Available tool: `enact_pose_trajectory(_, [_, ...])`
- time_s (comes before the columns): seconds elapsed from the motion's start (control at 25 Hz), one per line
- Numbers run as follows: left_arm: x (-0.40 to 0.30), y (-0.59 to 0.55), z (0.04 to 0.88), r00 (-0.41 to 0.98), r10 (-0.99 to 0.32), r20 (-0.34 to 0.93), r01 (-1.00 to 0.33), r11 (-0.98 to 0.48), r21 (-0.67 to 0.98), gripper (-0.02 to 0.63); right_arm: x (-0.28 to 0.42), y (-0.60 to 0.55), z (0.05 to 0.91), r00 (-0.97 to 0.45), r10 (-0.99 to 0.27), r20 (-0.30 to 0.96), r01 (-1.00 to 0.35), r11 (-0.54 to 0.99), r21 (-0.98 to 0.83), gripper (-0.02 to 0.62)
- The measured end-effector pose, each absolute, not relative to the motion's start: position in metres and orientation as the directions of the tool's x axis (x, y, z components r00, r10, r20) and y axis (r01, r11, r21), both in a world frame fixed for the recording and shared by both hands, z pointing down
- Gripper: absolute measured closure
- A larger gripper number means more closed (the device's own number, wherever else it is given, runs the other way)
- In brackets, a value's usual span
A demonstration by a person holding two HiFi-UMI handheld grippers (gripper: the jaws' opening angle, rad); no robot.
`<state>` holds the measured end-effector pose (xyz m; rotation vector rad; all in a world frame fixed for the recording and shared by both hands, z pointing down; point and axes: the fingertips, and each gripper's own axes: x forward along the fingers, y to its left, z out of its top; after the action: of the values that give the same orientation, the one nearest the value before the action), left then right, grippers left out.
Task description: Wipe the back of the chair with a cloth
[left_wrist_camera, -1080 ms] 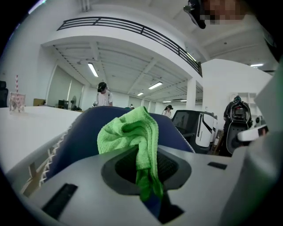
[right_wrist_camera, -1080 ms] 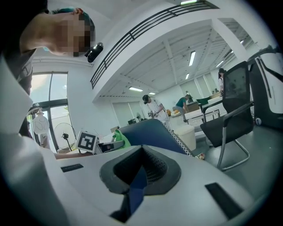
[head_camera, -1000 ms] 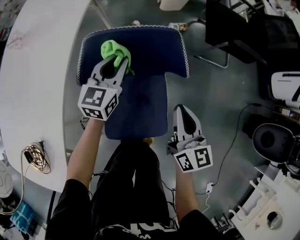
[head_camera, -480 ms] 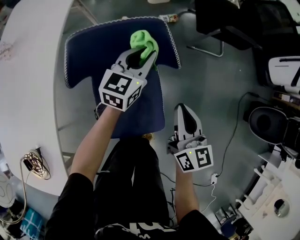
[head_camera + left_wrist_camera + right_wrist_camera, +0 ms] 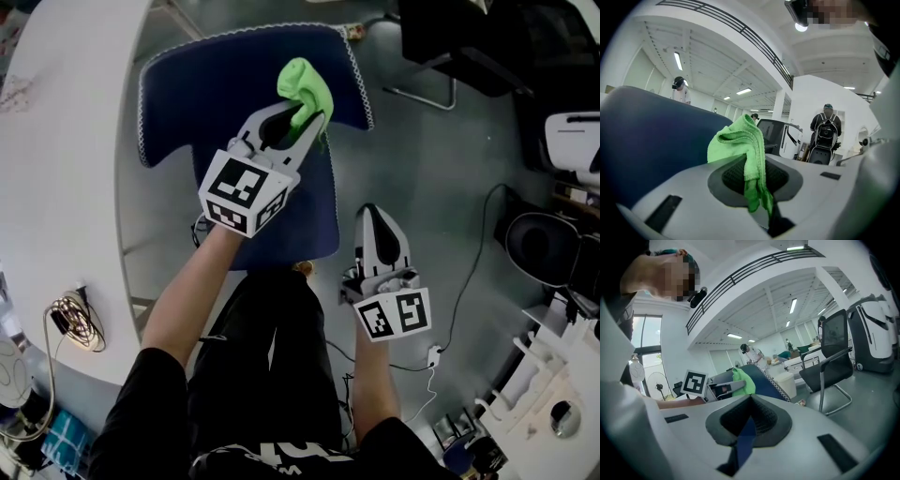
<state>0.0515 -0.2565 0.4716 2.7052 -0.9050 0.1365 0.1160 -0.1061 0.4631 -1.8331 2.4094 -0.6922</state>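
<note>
In the head view a dark blue chair (image 5: 216, 84) with white-stitched edging stands below me, and a bright green cloth (image 5: 305, 86) rests near its right edge. My left gripper (image 5: 298, 111) is shut on the green cloth, pressing it against the blue fabric. From the left gripper view, the cloth (image 5: 740, 140) bunches out of the closed jaws beside the blue chair (image 5: 642, 140). My right gripper (image 5: 375, 217) hangs shut and empty, just right of the chair's lower part. The right gripper view shows the chair (image 5: 766, 380), the cloth (image 5: 743, 383) and the left gripper (image 5: 723, 387) ahead.
A white round table (image 5: 56, 141) curves along the left, with a coil of wire (image 5: 70, 314) on it. A black chair (image 5: 450, 37) stands at the upper right. White machines (image 5: 572, 141) and a floor cable (image 5: 469, 272) lie to the right. People (image 5: 827, 131) stand far off.
My left gripper has carried the green cloth from the left part of the chair's blue fabric across to its right side. The right gripper has stayed almost still.
</note>
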Motion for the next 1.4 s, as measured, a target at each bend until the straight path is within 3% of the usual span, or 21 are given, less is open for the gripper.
enact_pose_trajectory(0.48, [-0.084, -0.230, 0.469, 0.596, -0.772, 0.224, -0.803, -0.567, 0.183, 0.538, 0.092, -0.119, 0.470, -0.382, -0.895, 0.229, -0.881, 0.279, -0.382, 0.598])
enact_pose_trajectory(0.88, [-0.174, -0.208, 0.496, 0.419, -0.854, 0.307, -0.908, -0.403, 0.117, 0.538, 0.073, -0.127, 0.477, -0.433, -0.872, 0.227, -0.861, 0.326, -0.389, 0.598])
enact_pose_trajectory(1.4, [-0.190, -0.235, 0.536, 0.377, -0.853, 0.361, -0.921, -0.386, 0.050, 0.538, 0.073, -0.132, 0.483, -0.433, -0.869, 0.240, -0.862, 0.320, -0.394, 0.598])
